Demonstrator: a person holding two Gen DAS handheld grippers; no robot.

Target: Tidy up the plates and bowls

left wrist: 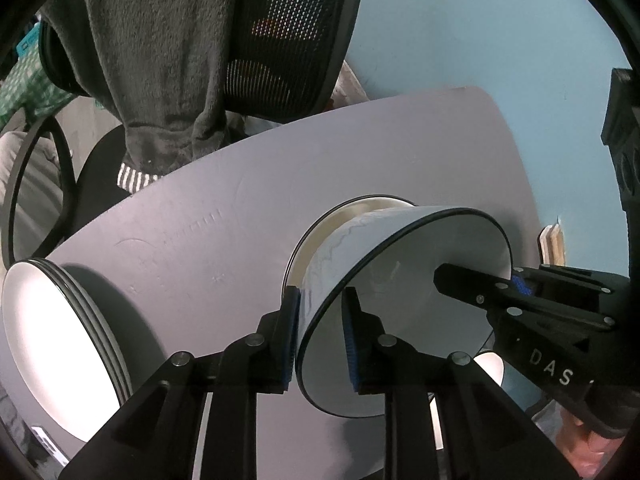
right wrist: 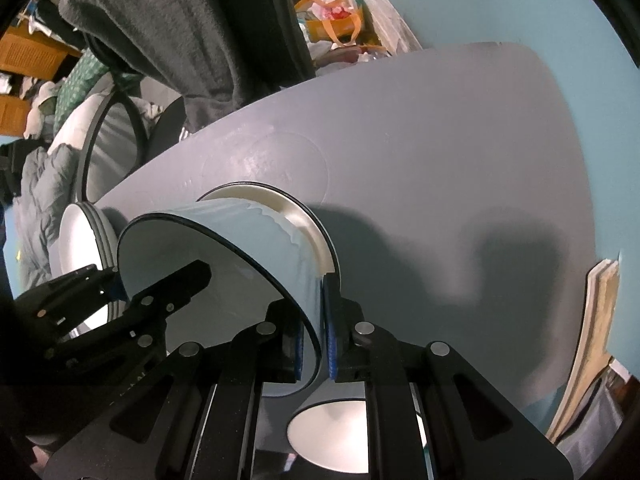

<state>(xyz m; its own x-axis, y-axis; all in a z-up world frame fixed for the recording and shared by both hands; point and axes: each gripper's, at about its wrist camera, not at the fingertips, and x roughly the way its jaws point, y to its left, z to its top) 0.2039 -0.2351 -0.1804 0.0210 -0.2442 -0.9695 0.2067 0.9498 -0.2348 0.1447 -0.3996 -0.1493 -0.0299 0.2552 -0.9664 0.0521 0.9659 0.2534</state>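
Observation:
A light blue bowl (left wrist: 400, 300) with a black rim tilts toward me, its base inside a cream bowl (left wrist: 316, 240) on the grey table (left wrist: 240, 220). My left gripper (left wrist: 322, 336) straddles the near rim. Its outer pad lies against the wall and its inner pad stands slightly off it, so it is open. My right gripper (right wrist: 316, 340) is shut on the opposite side of the blue bowl (right wrist: 260, 248), one pad on each side of the wall. A stack of white plates (left wrist: 52, 340) sits at the table's left. A small white bowl (right wrist: 336, 436) lies below the grippers.
An office chair draped with a dark grey garment (left wrist: 160, 60) stands behind the table. Wooden boards (right wrist: 600, 320) lean at the table's right edge. Bags and clutter (right wrist: 332, 12) sit on the floor beyond the table's far edge.

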